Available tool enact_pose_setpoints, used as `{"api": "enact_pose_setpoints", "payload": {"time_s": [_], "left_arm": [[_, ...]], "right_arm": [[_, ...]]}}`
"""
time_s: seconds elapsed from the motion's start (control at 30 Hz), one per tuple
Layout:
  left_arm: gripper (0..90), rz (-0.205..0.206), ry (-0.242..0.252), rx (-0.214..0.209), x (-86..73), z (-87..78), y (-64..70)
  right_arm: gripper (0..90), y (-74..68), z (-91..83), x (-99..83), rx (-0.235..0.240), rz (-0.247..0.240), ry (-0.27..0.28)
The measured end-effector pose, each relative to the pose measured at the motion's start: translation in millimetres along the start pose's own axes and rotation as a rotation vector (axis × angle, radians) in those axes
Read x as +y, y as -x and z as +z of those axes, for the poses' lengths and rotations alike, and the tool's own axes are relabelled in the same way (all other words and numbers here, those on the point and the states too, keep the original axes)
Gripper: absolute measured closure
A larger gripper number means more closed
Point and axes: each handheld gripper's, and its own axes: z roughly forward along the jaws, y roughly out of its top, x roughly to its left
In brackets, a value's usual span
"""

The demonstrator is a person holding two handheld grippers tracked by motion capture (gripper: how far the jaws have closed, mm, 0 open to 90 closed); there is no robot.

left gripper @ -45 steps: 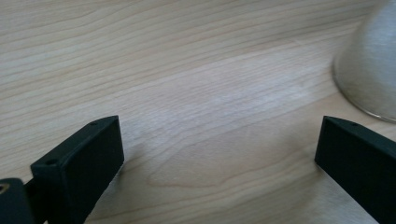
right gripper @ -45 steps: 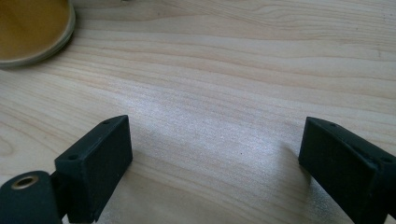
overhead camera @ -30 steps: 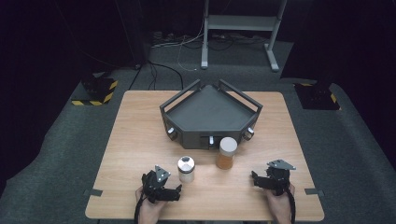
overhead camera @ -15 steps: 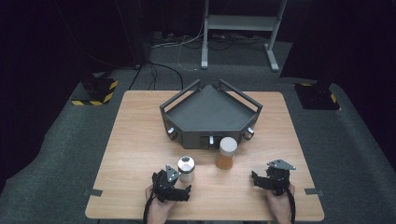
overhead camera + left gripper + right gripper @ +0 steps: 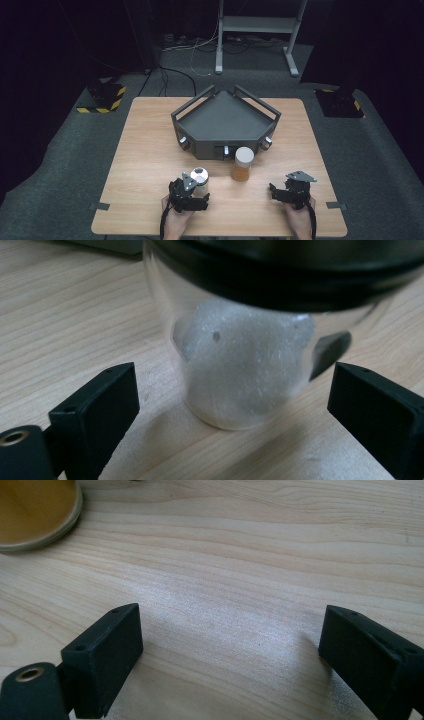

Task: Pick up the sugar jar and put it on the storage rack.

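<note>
Left gripper (image 5: 235, 405) jaws wide open, flanking the shaker (image 5: 245, 365), not touching; it stands on the surface (image 5: 150, 150) near the front edge. Advance until the glass sits deep between the jaws, then close below the cap. Right gripper (image 5: 230, 645) open, empty.

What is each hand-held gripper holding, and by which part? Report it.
Nothing is held. The left hand-held gripper stands open around the small glass jar, jaws apart from it. The right hand-held gripper is open over bare table.

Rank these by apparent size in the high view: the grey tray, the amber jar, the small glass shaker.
1. grey tray, clearly largest.
2. amber jar.
3. small glass shaker, smallest, partly hidden behind the left gripper.
</note>
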Motion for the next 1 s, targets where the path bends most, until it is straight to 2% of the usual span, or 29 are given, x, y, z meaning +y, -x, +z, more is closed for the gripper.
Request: {"api": "enact_pose_setpoints", "payload": {"time_s": [0.03, 0.07, 0.1, 0.33, 0.37, 0.4, 0.43, 0.6, 0.67, 0.7, 0.8, 0.87, 0.9, 0.93, 0.97, 1.0], "left_arm": [[7.4, -0.008, 0.006, 0.000, -0.1, 1.1, 0.9], [7.6, 0.003, -0.004, 0.003, 2.0, 0.7, 0.8], [8.0, 0.102, -0.080, 0.000, 15.1, -3.9, -5.7], [11.3, 0.100, -0.076, 0.005, 17.4, 0.0, -2.8], [11.7, 0.319, -0.253, -0.005, 48.8, -6.5, -13.5], [12.3, 0.316, -0.254, -0.007, 49.4, -5.9, -13.6], [12.6, 0.281, -0.218, -0.002, 42.9, -3.9, -12.0], [14.7, 0.257, -0.199, 0.004, 39.8, -0.5, -9.7], [15.6, 0.265, -0.206, 0.005, 41.1, -0.1, -9.4], [16.3, 0.220, -0.158, 0.012, 32.3, 2.2, -6.7], [18.0, 0.224, -0.163, 0.015, 33.2, 2.7, -6.1], [18.6, 0.212, -0.152, 0.019, 31.3, 3.7, -5.0], [19.2, 0.221, -0.163, 0.020, 33.3, 3.5, -5.1], [19.9, 0.204, -0.144, 0.024, 30.1, 4.6, -4.0], [20.1, 0.221, -0.165, 0.020, 34.1, 3.6, -5.2], [20.7, 0.221, -0.164, 0.021, 34.0, 3.7, -4.9]], "right_arm": [[10.2, 0.0, 0.0, 0.0, 0.000, 0.000, 0.000], [10.2, 0.0, 0.0, 0.0, 0.000, 0.000, 0.000], [10.2, 0.0, 0.0, 0.0, 0.000, 0.000, 0.000], [10.4, 0.0, -0.1, -0.1, 0.001, 0.000, 0.001], [10.4, 0.0, -0.1, -0.1, 0.001, 0.000, 0.001], [10.4, 0.0, -0.1, -0.1, 0.001, 0.000, 0.001], [10.4, 0.0, -0.1, -0.1, 0.001, 0.000, 0.001], [10.5, 0.0, -0.1, -0.2, 0.000, -0.001, 0.001], [10.5, 0.0, -0.1, -0.2, 0.001, -0.001, 0.001], [10.5, -0.1, -0.1, -0.2, 0.001, -0.001, 0.001], [10.5, -0.1, -0.1, -0.2, 0.001, -0.001, 0.001], [10.5, -0.1, -0.1, -0.2, 0.001, -0.001, 0.001], [10.6, -0.1, -0.1, -0.2, 0.001, -0.001, 0.001], [10.6, -0.1, -0.1, -0.3, 0.001, -0.001, 0.001], [10.5, -0.1, -0.1, -0.3, 0.000, -0.001, 0.001], [10.6, -0.1, -0.1, -0.3, 0.001, -0.001, 0.001]]}}
